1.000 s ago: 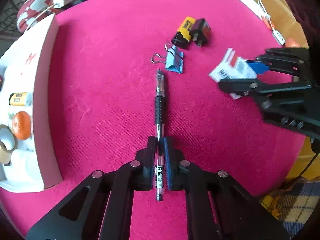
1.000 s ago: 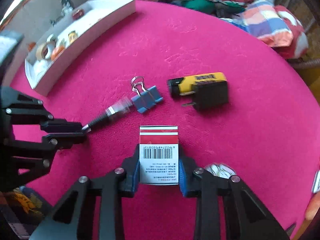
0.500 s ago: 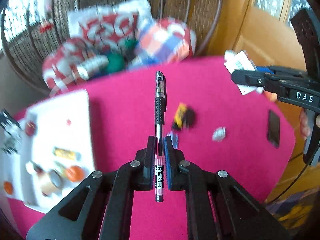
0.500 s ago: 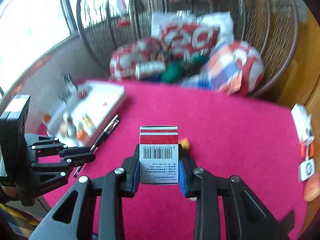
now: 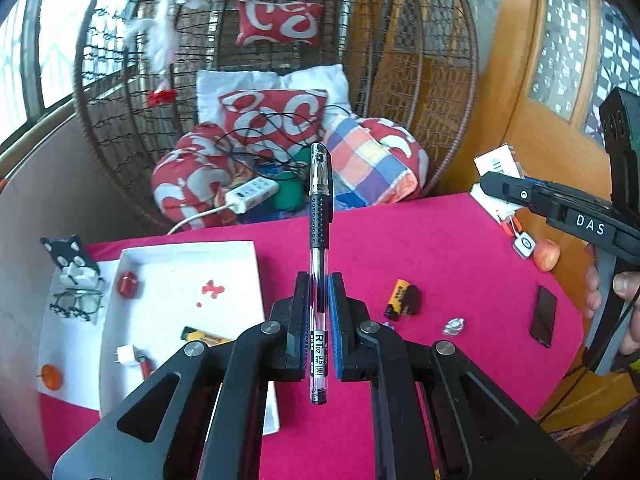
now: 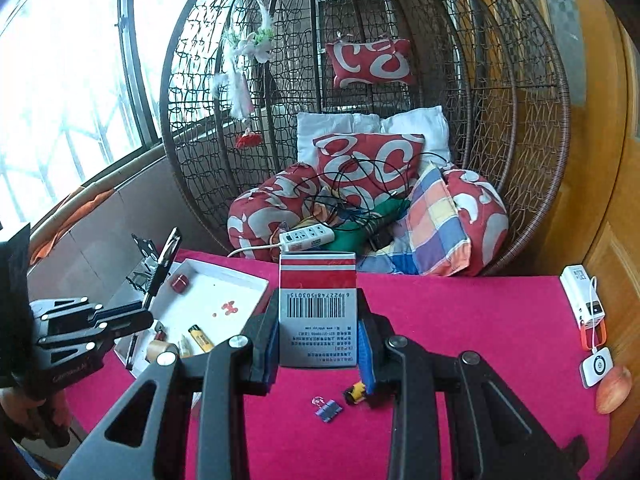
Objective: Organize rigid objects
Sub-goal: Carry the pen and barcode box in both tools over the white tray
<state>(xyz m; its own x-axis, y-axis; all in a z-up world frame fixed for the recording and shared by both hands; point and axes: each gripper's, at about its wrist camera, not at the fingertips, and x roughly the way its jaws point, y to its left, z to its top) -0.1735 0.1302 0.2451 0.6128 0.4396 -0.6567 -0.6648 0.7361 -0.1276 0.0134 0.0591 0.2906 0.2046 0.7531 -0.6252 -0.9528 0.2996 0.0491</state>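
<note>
Left gripper (image 5: 319,316) fingers clamp a black gel pen (image 5: 319,240) above a pink tabletop (image 5: 440,240); a white tray (image 5: 180,276) sits left.

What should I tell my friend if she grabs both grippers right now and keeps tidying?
Left gripper: shut on the pen, lifted off the table.
Right gripper: shut on the small barcode box, also lifted.
White tray sits at the table's left side and already holds a yellow lighter, a red cube and other bits.
Left on the pink table: the purple binder clip, the yellow-and-black plug adapter.
Probably next: put the pen and the box in the tray, then fetch the rest.
</note>
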